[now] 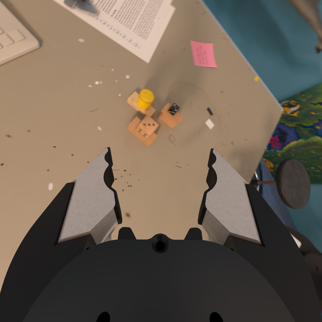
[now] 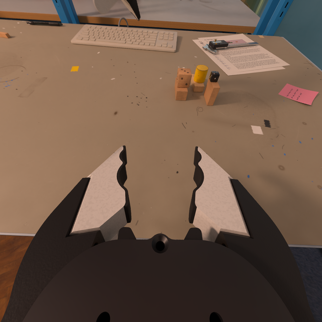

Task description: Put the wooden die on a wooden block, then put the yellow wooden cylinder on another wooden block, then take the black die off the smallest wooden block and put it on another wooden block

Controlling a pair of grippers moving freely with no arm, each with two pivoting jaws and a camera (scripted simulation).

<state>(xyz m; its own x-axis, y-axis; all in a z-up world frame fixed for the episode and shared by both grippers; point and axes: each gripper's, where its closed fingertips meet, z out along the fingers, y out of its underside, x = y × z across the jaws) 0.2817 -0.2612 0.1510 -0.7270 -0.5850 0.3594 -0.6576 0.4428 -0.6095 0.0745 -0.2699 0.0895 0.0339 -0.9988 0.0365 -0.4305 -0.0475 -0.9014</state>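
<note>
Three wooden blocks stand close together on the grey-brown table. The wooden die (image 1: 147,128) (image 2: 184,77) rests on one block (image 1: 151,140) (image 2: 181,93). The yellow cylinder (image 1: 145,99) (image 2: 200,73) stands on a second block (image 1: 133,99) (image 2: 198,86). The small black die (image 1: 173,109) (image 2: 214,76) sits on the tall third block (image 1: 171,118) (image 2: 211,92). My left gripper (image 1: 160,149) is open and empty, high above the table, short of the blocks. My right gripper (image 2: 160,147) is open and empty, well back from the blocks near the table's front edge.
A white keyboard (image 2: 125,37) (image 1: 12,40) lies at the back. Printed sheets (image 2: 244,54) (image 1: 129,22) carry a caliper (image 2: 219,45). A pink note (image 2: 298,94) (image 1: 203,54) lies right of the blocks. A table edge (image 1: 244,57) runs beyond the blocks. A stool (image 1: 292,183) stands off the table.
</note>
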